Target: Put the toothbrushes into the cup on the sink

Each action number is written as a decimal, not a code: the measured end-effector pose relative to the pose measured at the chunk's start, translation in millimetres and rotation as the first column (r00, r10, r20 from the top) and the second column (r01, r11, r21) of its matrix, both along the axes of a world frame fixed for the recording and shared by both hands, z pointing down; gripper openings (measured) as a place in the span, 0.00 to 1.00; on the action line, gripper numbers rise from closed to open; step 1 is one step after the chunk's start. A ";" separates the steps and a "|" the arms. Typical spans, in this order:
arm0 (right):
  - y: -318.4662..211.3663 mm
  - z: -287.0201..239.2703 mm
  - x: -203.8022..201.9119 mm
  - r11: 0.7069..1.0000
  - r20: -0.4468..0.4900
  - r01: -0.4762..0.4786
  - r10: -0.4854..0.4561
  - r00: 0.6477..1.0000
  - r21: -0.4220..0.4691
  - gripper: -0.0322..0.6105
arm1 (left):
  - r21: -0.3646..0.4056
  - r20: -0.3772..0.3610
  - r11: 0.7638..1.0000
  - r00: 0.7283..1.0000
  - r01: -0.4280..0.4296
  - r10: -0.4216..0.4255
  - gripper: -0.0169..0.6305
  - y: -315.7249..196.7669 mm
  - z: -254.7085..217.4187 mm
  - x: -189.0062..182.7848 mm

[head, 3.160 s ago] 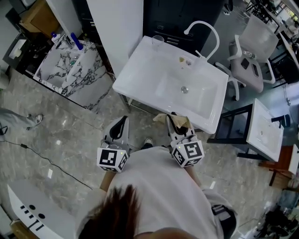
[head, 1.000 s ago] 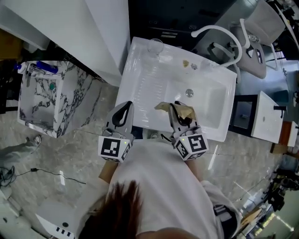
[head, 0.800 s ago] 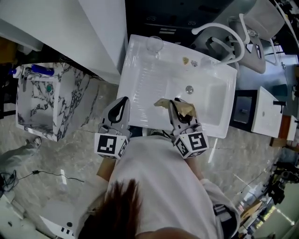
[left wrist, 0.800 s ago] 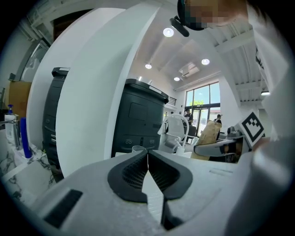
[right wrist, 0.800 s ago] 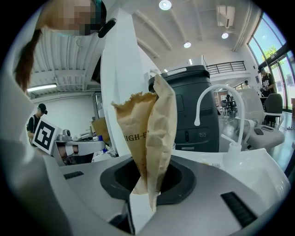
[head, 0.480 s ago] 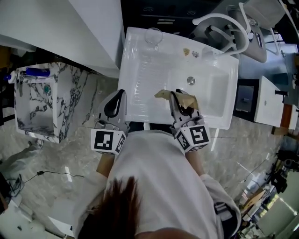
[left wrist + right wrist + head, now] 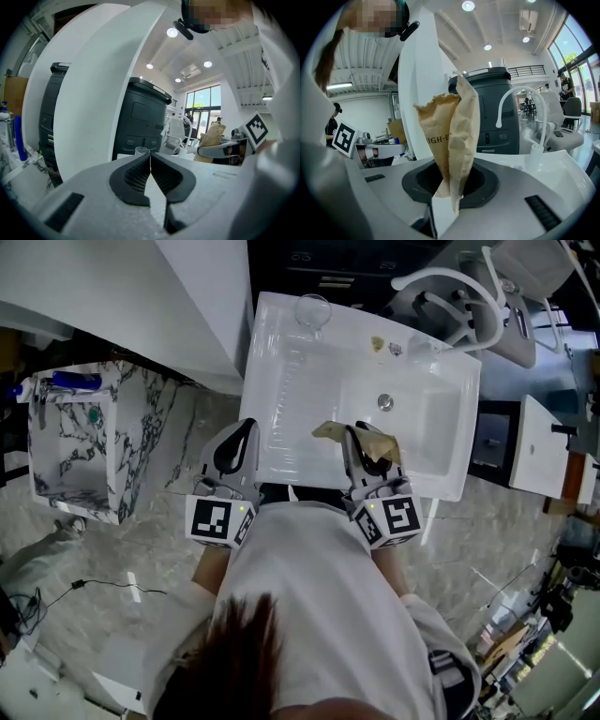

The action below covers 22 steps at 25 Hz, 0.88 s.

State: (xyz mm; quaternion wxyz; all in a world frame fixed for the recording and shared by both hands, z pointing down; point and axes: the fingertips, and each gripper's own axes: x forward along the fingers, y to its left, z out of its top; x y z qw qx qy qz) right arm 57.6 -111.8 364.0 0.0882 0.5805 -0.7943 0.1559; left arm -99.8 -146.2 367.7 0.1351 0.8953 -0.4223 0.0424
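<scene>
**Right gripper [image 7: 356,434] gripped a brown paper packet [image 7: 377,440] over the white sink's [image 7: 309,390] near edge.**
The packet stood roughly upright out of the clamped jaws, long axis vertical, crumpled top end up. The clear cup [image 7: 312,310] sat well apart at the sink's far left corner. The left gripper [image 7: 246,427] was closed on nothing, just beside the near edge.

Brown paper packet [image 7: 451,140], white sink [image 7: 292,418]

White sink [image 7: 281,413]; clear cup [image 7: 312,310] on back rim.
</scene>
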 end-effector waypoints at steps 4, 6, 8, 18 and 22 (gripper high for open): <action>3.3 -2.3 4.4 1.000 0.007 0.005 -0.005 1.000 0.007 0.17 | -0.001 0.006 1.000 1.000 0.001 -0.001 0.05 8.0 -0.5 6.1; 1.6 -4.1 4.9 1.000 0.008 0.013 -0.013 1.000 0.013 0.17 | 0.002 0.008 1.000 1.000 0.003 -0.003 0.05 9.9 -2.9 7.8; -0.9 -5.8 3.0 0.999 0.012 0.025 -0.025 1.000 0.021 0.17 | 0.005 0.010 1.000 1.000 0.013 -0.013 0.05 11.2 -4.9 7.4; -2.5 -7.3 18.7 0.998 0.046 0.045 -0.046 0.998 0.033 0.17 | 0.001 0.022 0.995 0.995 0.099 -0.099 0.05 7.7 -10.0 10.8; -3.7 -5.4 24.4 0.998 0.052 0.054 -0.055 0.997 0.018 0.17 | -0.002 0.024 0.992 0.991 0.128 -0.128 0.05 6.5 -13.2 10.1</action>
